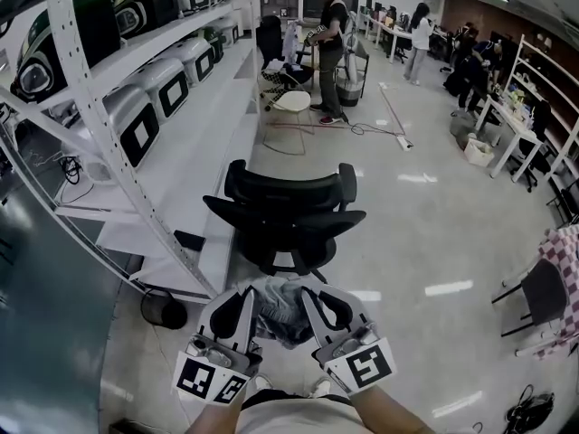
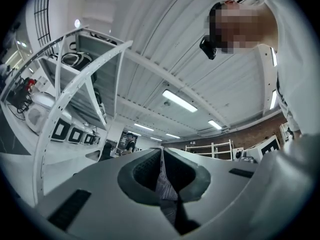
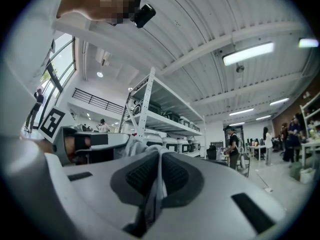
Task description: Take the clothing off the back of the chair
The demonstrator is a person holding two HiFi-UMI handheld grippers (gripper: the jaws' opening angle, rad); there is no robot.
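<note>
My left claw [image 2: 161,154] is clamped shut on a fold of the clothing [image 1: 280,313], and my right claw [image 3: 160,156] pinches another fold the same way. The clothing hangs bunched between the two, close to me on the near side of the chair [image 1: 288,208]. The chair's back is bare. I judge the taking-off done. At most, putting the clothing somewhere is left.

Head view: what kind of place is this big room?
Probably a workshop-style office: tall white shelving holding rows of machines, desks along the right, and a black office chair.
</note>
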